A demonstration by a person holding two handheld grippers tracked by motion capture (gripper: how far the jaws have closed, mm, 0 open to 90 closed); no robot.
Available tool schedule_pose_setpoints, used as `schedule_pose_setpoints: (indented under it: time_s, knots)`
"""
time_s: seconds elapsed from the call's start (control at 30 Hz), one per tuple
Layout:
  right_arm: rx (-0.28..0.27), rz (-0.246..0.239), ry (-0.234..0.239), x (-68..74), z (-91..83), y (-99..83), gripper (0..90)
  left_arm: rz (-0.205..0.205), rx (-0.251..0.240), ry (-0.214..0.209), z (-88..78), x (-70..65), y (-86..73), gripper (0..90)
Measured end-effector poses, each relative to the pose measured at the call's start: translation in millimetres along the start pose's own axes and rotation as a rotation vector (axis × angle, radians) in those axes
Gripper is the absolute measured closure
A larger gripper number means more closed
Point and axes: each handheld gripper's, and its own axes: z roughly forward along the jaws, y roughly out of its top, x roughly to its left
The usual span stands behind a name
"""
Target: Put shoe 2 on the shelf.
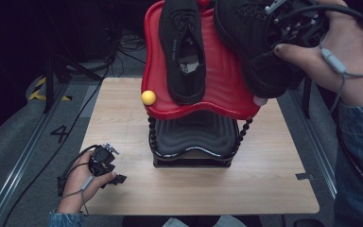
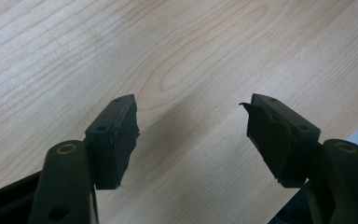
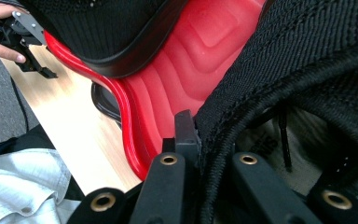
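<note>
A black shoe (image 1: 182,47) lies on the red wavy tray (image 1: 222,80) that tops a two-level rack. Over the tray's right side hangs a second black shoe (image 1: 250,42), tilted, with my right gripper (image 1: 283,28) shut on its collar. In the right gripper view that gripper (image 3: 205,144) pinches the shoe's knit rim (image 3: 298,70), one jaw outside and one inside, above the red tray (image 3: 186,60). My left gripper (image 1: 116,177) rests low on the table's front left. Its jaws (image 2: 191,107) stand open over bare wood.
The rack's black lower tray (image 1: 194,137) sits under the red one in the middle of the wooden table (image 1: 123,113). A yellow ball (image 1: 148,97) caps the red tray's left corner. Cables and a stand lie on the floor at the far left.
</note>
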Motion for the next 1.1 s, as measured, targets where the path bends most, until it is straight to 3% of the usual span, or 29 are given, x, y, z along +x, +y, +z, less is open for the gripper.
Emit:
schedule_pose_setpoints:
  time_s: [0.57,1.1]
  knots:
    - [0.017,-0.011,-0.04,13.3,21.9,18.4,85.4,-0.004,0.0,0.001,-0.6,-1.1,-2.8,34.3]
    - [0.022,-0.037,-0.008,28.3,41.3,31.6,81.7,0.0,-0.002,-0.006,0.6,-0.4,-1.0,34.3]
